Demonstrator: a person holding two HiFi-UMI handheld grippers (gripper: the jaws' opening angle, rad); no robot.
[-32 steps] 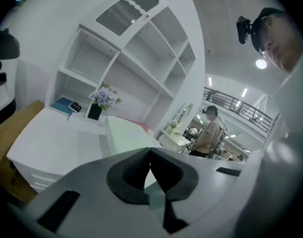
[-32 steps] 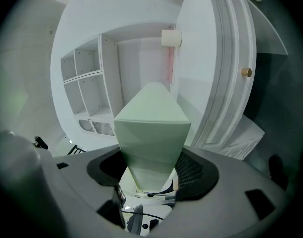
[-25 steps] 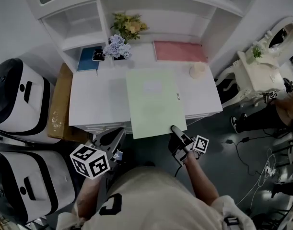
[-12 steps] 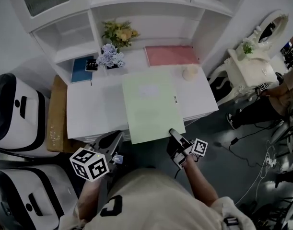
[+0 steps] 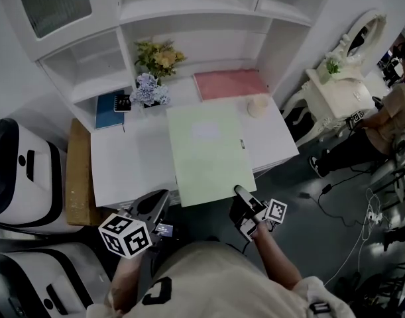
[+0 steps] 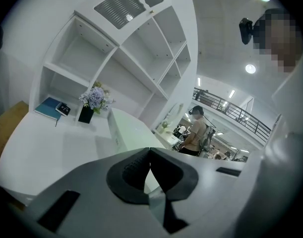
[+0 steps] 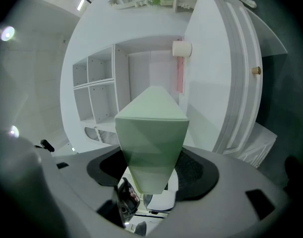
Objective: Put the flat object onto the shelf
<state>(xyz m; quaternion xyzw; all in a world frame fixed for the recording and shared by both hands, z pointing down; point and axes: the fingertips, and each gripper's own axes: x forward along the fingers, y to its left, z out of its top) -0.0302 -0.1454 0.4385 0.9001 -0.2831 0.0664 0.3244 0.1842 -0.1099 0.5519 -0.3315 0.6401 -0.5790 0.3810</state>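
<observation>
Head view: flat green obj (image 5: pixel 205 152) lies on white table (image 5: pixel 129 158), long axis running from the person straight away twd the shelf unit (image 5: pixel 189 8). Its near short edge overhangs the table's front edge; the far short edge stops just short of a pink flat item (image 5: pixel 230 83) in the bottom bay. Can't tell if the near end is lifted off the top. R gripper (image 5: pixel 240 192) pinches the near right corner, and the R gripper view shows the green corner wedged between both pads. L gripper (image 5: pixel 159 201) sits off the front edge, left of the obj, pads pressed together w/ nothing btwn. Room: wide bare tabletop left of the obj; narrower strip on the right w/ a cream round thing (image 5: pixel 258 106) near the far corner. Purple flowers (image 5: pixel 148 90) & blue book (image 5: pixel 109 103) are at back left; upper shelf bays are bare.
</observation>
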